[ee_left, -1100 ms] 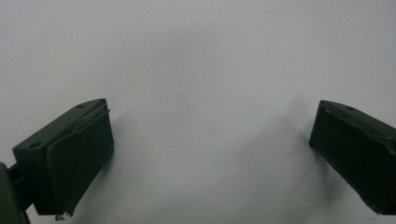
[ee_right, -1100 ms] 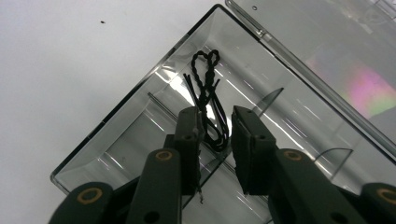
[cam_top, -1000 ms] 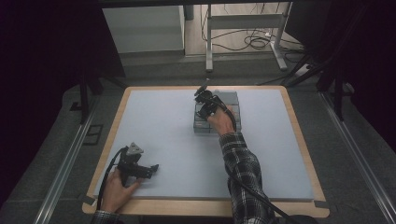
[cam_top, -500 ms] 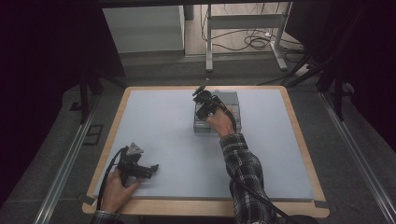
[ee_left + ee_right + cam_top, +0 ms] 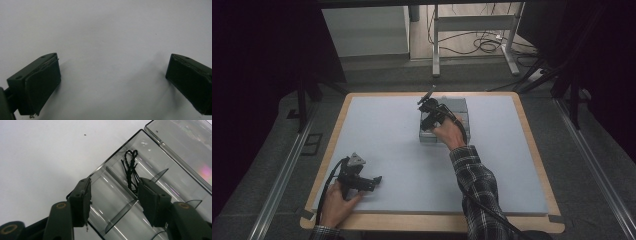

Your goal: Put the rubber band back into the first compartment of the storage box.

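A wood-edged table (image 5: 532, 145) stands on grey floor (image 5: 592, 165); cables (image 5: 484, 46) lie beyond, surroundings dark.

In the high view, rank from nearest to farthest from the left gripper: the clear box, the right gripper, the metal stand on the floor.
1. Right gripper, mid-table, over the box.
2. Clear box, just behind; too close to separate confidently.
3. Metal stand, beyond the table.

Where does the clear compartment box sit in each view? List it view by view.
High view: clear compartment box, far centre of the pale mat.
Right gripper view: the box runs lower centre to upper right.
Left gripper view: bare mat between the open fingers.
Shared landmark: the pale mat.
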### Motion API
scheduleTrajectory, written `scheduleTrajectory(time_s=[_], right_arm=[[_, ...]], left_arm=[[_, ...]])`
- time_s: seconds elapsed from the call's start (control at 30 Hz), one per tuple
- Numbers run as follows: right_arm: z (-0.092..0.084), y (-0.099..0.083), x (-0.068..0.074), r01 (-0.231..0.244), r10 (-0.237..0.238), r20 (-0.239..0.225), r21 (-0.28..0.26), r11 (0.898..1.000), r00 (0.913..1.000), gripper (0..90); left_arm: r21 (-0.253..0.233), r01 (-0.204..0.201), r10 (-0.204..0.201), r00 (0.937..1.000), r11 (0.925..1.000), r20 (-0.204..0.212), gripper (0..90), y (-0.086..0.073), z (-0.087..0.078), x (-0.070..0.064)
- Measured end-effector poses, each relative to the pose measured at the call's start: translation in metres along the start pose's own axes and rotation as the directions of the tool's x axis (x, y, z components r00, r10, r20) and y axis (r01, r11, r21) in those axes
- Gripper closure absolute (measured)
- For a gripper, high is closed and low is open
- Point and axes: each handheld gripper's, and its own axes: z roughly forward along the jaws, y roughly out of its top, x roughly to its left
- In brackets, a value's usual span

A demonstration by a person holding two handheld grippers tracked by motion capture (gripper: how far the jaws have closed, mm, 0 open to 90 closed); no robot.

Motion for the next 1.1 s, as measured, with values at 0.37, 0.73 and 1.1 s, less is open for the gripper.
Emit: scheduleTrajectory(time_s=[0.37, 0.73, 1.1], right_arm=[[-0.006, -0.003, 0.011, 0.040, -0.040, -0.014, -0.009, 0.999, 0.9991, 34.6], [-0.013, -0.006, 0.022, 0.075, -0.076, -0.026, -0.020, 0.997, 0.9968, 30.6], [-0.016, -0.010, 0.030, 0.101, -0.102, -0.055, -0.025, 0.995, 0.9932, 27.6]], left_arm=[[0.000, 0.000, 0.000, 1.0000, 1.0000, 0.000, 0.0, 0.000, 0.000, 0.000], [0.000, 0.000, 0.000, 1.0000, 1.0000, 0.000, 0.0, 0.000, 0.000, 0.000], [0.000, 0.000, 0.000, 1.0000, 1.0000, 0.000, 0.0, 0.000, 0.000, 0.000]])
